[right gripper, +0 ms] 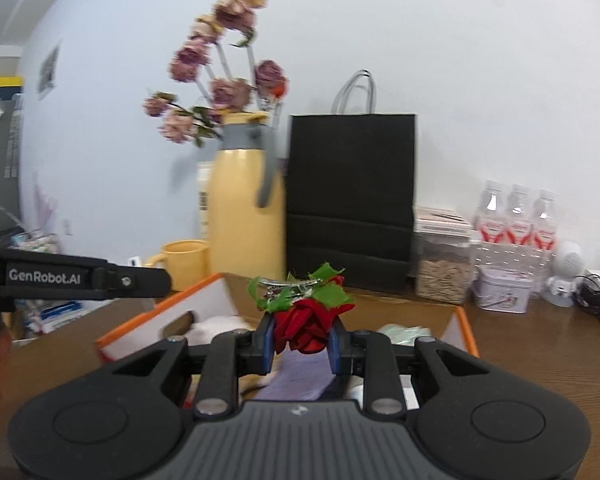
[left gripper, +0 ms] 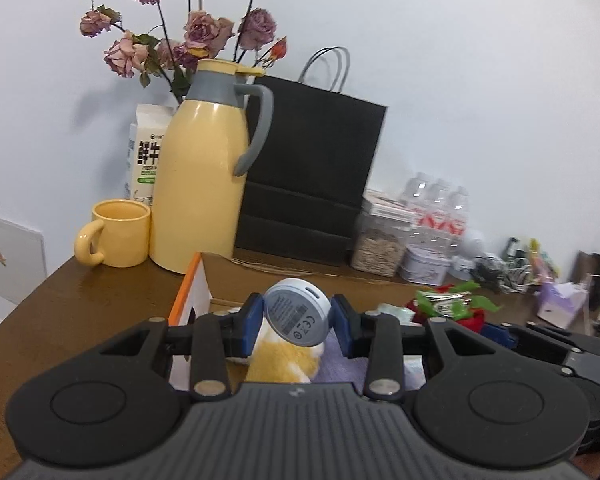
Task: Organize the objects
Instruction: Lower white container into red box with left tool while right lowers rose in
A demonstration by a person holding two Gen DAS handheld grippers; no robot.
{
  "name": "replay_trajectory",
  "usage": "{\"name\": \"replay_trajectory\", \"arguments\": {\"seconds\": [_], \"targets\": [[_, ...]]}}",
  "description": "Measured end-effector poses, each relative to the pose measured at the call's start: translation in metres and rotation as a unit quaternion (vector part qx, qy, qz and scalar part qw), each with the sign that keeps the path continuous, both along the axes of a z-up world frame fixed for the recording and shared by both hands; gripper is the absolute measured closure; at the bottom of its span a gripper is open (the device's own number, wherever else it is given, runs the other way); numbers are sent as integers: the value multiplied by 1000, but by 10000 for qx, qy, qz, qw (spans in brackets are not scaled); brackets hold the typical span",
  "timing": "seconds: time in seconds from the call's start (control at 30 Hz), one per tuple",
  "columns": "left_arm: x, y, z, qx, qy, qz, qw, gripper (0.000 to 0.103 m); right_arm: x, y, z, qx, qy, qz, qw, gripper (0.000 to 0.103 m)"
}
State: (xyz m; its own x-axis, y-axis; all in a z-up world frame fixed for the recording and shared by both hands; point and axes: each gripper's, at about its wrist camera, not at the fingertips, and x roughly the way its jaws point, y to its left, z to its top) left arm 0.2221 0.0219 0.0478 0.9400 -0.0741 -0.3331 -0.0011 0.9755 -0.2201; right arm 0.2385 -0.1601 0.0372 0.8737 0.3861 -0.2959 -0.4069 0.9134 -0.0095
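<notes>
Left gripper (left gripper: 298,318) jaws pinching one round white device (left gripper: 298,312), held over the orange-edged box (left gripper: 188,292). Right gripper (right gripper: 302,340) jaws pinching one red fabric rose (right gripper: 304,328) above the same box. On the surface (left gripper: 80,300): one yellow jug (left gripper: 202,168), one yellow mug (left gripper: 118,234), one black bag (left gripper: 312,168), three water bottles (right gripper: 516,216).
</notes>
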Motion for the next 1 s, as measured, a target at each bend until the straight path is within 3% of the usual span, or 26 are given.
{"name": "replay_trajectory", "arguments": {"seconds": [0.23, 0.37, 0.63, 0.67, 0.7, 0.73, 0.77, 0.8, 0.9, 1.0], "targets": [[38, -4, -25, 266, 136, 428, 9986, 65, 43, -3, -28, 132, 331, -328, 9988, 79], [45, -5, -38, 465, 286, 382, 9978, 65, 43, -2, -36, 76, 426, -319, 9986, 79], [37, -12, -37, 640, 106, 381, 9972, 63, 41, -1, -40, 12, 493, -358, 9981, 76], [36, -13, -37, 672, 89, 392, 9969, 61, 41, -2, -40, 18, 507, -355, 9981, 72], [34, -13, -37, 698, 68, 396, 9968, 52, 41, -2, -40, 28, 519, -373, 9979, 67], [33, -14, -36, 712, 28, 415, 9966, 36, 40, -3, -41, 20, 518, -406, 9978, 65], [30, -14, -35, 730, -36, 448, 9963, 27, 39, -3, -41, 2, 501, -437, 9978, 59], [28, -15, -35, 752, -100, 489, 9959, 12, 37, -3, -40, -9, 470, -472, 9978, 49], [21, -15, -32, 748, -255, 491, 9957, 4, 32, -5, -39, -25, 345, -619, 9975, 18], [16, -16, -32, 721, -349, 516, 9955, 0, 28, -7, -38, -8, 238, -713, 9972, 7]]}}
